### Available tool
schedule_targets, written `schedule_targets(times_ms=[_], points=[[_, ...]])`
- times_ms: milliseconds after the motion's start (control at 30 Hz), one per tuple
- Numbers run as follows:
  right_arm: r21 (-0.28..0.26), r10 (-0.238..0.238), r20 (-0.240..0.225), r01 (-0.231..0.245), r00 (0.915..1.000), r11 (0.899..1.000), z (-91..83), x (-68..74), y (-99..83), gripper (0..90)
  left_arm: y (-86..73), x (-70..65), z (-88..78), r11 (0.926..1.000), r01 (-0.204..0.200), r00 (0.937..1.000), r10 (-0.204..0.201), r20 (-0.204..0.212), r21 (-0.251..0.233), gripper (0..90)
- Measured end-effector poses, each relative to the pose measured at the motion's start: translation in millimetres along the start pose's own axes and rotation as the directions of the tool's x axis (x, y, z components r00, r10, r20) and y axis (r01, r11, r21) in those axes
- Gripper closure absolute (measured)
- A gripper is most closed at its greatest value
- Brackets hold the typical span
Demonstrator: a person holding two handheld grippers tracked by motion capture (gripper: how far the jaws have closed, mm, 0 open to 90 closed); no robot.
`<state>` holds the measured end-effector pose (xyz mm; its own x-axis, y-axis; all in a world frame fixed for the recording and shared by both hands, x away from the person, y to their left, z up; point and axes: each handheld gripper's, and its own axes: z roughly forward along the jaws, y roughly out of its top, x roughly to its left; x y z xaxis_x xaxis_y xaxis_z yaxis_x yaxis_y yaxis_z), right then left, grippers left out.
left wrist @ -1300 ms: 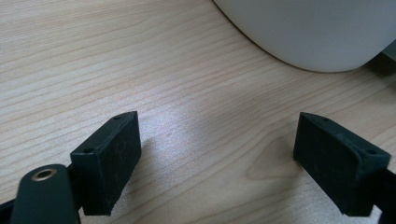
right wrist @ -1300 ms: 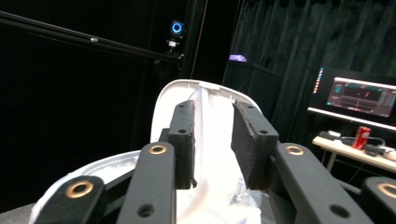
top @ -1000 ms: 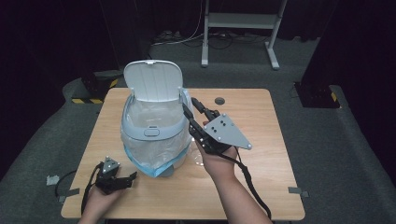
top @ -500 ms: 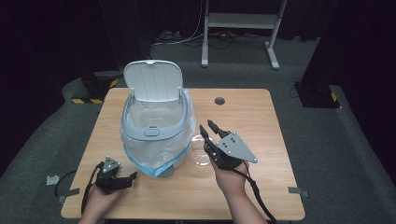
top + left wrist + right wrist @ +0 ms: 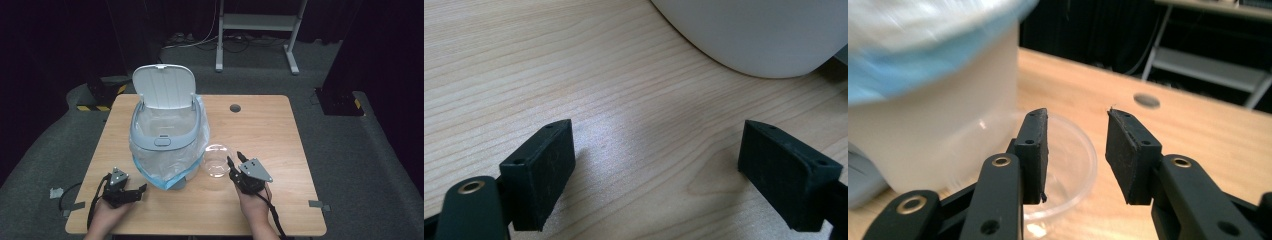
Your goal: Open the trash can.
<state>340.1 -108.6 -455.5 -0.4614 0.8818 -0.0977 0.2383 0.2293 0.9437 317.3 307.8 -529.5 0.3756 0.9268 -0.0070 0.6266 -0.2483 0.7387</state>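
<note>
A clear plastic cup (image 5: pixel 216 160) rests on the wooden table (image 5: pixel 280 150) just right of a white bin (image 5: pixel 162 135). The bin's lid (image 5: pixel 164 86) stands up, and a blue-edged bag lines the bin. My right gripper (image 5: pixel 234 158) sits low at the cup's right side. Its jaws have just been opening. In the right gripper view the right gripper (image 5: pixel 1075 117) is open; the cup (image 5: pixel 1073 160) shows in the gap and the pads stay off it. My left gripper (image 5: pixel 140 192) lies open at the front left. The left gripper (image 5: pixel 654 165) holds nothing, and the bin's base (image 5: pixel 764 35) is beyond it.
A dark cable hole (image 5: pixel 235 108) sits in the table top behind the cup. A metal stand (image 5: pixel 255 30) and cables are on the floor beyond the table. Bare wood stretches to the right of my right hand.
The right gripper has come down from beside the bin's rim to the table top and toward the front. The clear cup now rests on the table at its jaws. The left gripper has kept still.
</note>
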Motion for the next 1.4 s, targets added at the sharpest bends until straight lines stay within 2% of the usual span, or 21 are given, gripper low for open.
schedule_targets(times_ms=[167,333,600,833,900,967,1033,1167,1267,1400], points=[[0.064,-0.006,0.034,0.004,0.9994,0.998,13.9,-0.4,-13.4,56.5,0.0,0.0,0.1,1.0,0.001,1.0,-0.001,0.0,-0.001,15.3],[0.085,0.001,0.048,-0.005,0.9989,0.996,19.6,1.1,-19.3,55.9,0.0,0.0,0.0,1.0,0.0,1.0,0.0,0.0,-0.001,15.4],[0.076,0.005,0.057,-0.01,0.9984,0.997,14.7,1.2,-27.7,55.8,0.0,-0.1,-0.1,1.0,-0.002,1.0,0.002,0.001,-0.001,15.7],[0.057,0.046,0.042,-0.048,0.9981,0.997,7.0,2.5,-34.7,55.4,0.1,-0.7,0.1,1.0,0.0,1.0,0.0,-0.005,-0.001,15.7],[0.062,0.037,0.039,-0.039,0.9985,0.997,6.2,3.5,-35.8,55.4,0.2,-0.6,0.0,1.0,-0.003,1.0,0.003,-0.006,0.002,15.7],[0.063,0.028,0.043,-0.031,0.9987,0.998,6.6,3.8,-36.3,55.4,0.3,-0.7,0.1,1.0,-0.001,1.0,0.001,-0.008,0.002,15.7],[0.061,0.059,0.035,-0.061,0.9976,0.996,7.1,2.8,-36.3,55.4,0.4,-0.9,0.1,1.0,0.001,1.0,-0.001,-0.01,0.002,15.8],[0.05,0.055,0.033,-0.056,0.998,0.997,11.5,3.6,-33.1,55.5,0.4,-1.0,0.1,1.0,0.001,0.9999,-0.001,-0.011,0.001,16.1],[0.05,0.075,0.021,-0.076,0.997,0.996,15.7,2.7,-31.4,55.5,0.3,-1.2,-0.1,1.0,-0.001,1.0,0.001,-0.01,0.0,16.7],[0.07,0.052,0.023,-0.054,0.9984,0.996,20.0,5.8,-32.7,55.1,0.3,-1.1,0.0,1.0,0.0,1.0,0.0,-0.009,0.0,16.8]])
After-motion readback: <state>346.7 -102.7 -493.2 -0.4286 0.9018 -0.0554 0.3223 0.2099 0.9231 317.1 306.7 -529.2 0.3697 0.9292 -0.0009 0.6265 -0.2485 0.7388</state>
